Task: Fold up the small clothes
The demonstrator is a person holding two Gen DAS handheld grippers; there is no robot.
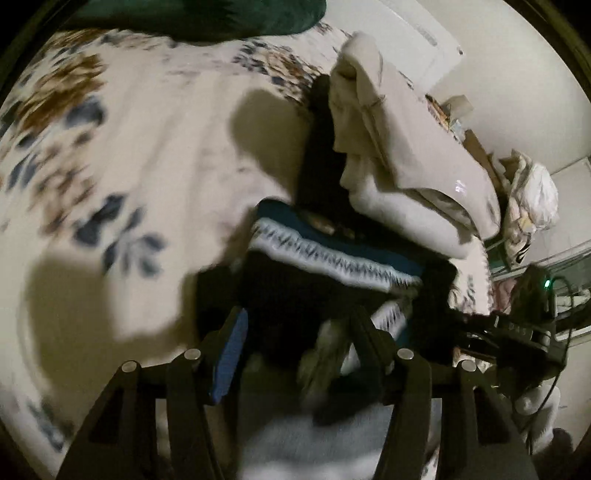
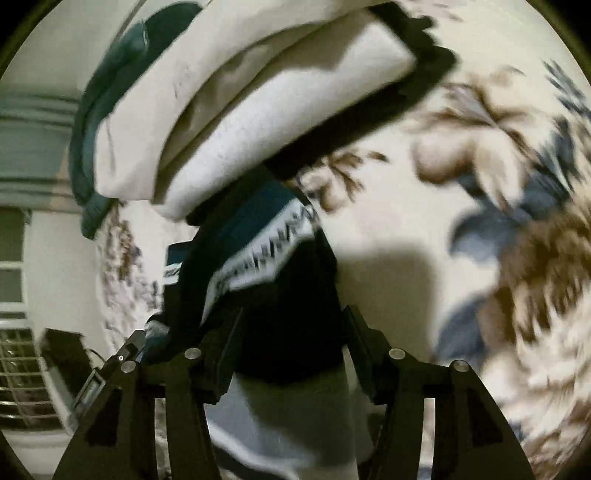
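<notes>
We have both tools over a dark garment with a white zigzag band point(image 1: 332, 258), which lies on the flowered bedspread point(image 1: 129, 166) just in front of a stack of folded pale clothes point(image 1: 399, 177). The left tool point(image 1: 295, 325) stands spread, dark cloth and a blurred pale fold lying between its fingers, with no pad pressing on either that we can make out. The right tool point(image 2: 288, 321) is spread too, the dark garment point(image 2: 280, 295) bunched in the gap; we cannot see its pads squeezing the cloth.

We judge the garment light, soft and limp: it will sag and crumple, not hold a crease by itself, and a single-layer pinch may slip. The banded hem looks thicker, so its two corners seem the best places to take hold, one per tool, to keep the edge taut.

Behind the pale stack, a dark green cloth point(image 1: 192, 14) lies at the far edge of the bed. The stack touches or overlaps the garment's far side, so pulling toward it could topple it. To the right of the stack, beyond the bed, we see bags and cables point(image 1: 535, 221); the bedspread to its left is open room for folding.
</notes>
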